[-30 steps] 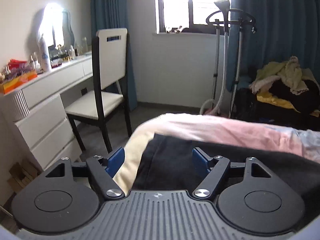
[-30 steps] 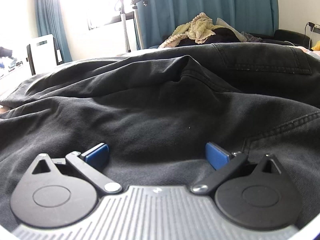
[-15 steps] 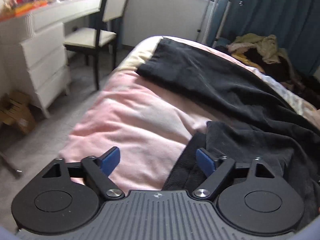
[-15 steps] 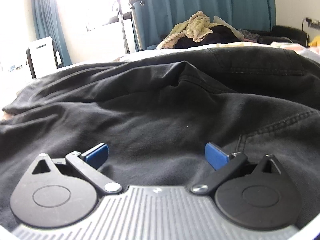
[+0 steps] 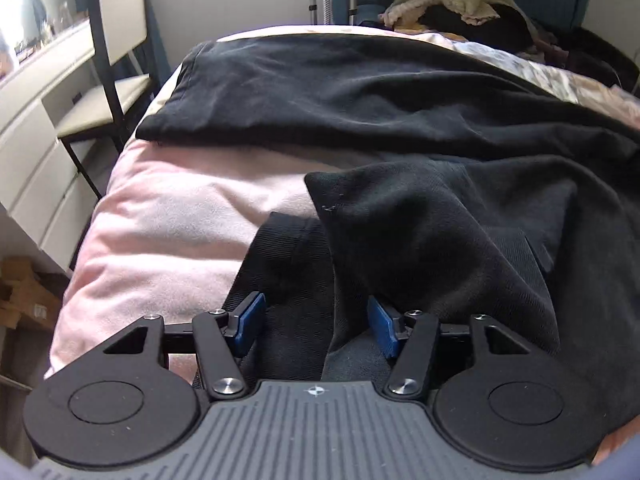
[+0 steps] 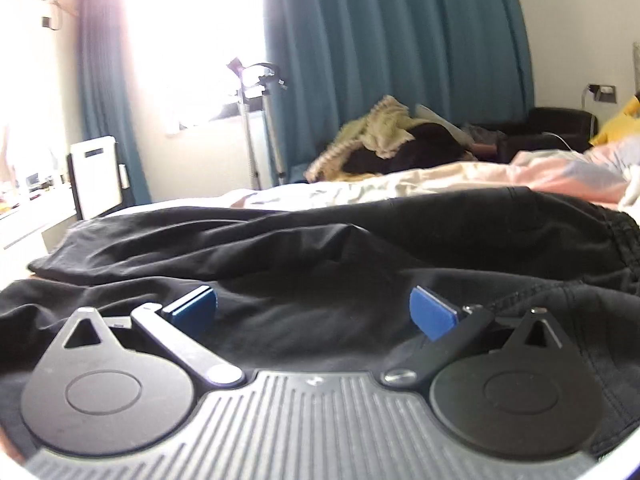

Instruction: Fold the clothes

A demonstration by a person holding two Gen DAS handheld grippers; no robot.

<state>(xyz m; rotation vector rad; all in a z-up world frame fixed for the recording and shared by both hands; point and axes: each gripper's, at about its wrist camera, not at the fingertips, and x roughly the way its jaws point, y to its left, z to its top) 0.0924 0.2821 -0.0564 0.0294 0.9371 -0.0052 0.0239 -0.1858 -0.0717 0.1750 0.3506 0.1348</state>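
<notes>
Black trousers [image 5: 400, 112] lie spread across a bed with a pink cover [image 5: 180, 216]. One leg stretches toward the far left corner; the near leg end is crumpled in front of me. My left gripper [image 5: 316, 324] is open, its blue pads on either side of the near leg's cuff [image 5: 292, 256]. In the right wrist view the trousers [image 6: 320, 248] fill the foreground, waistband [image 6: 624, 240] at the right. My right gripper [image 6: 312, 312] is open, low over the black cloth, holding nothing.
A white chair [image 5: 116, 56] and white drawer desk [image 5: 28, 136] stand left of the bed. A pile of clothes [image 5: 456, 4] lies beyond the bed's far end by blue curtains [image 6: 392, 64]. A garment steamer stand [image 6: 260, 120] is near the window.
My left gripper has swung down from facing the room to the bed and moved in over the near trouser cuff. My right gripper has tilted up and drawn back slightly.
</notes>
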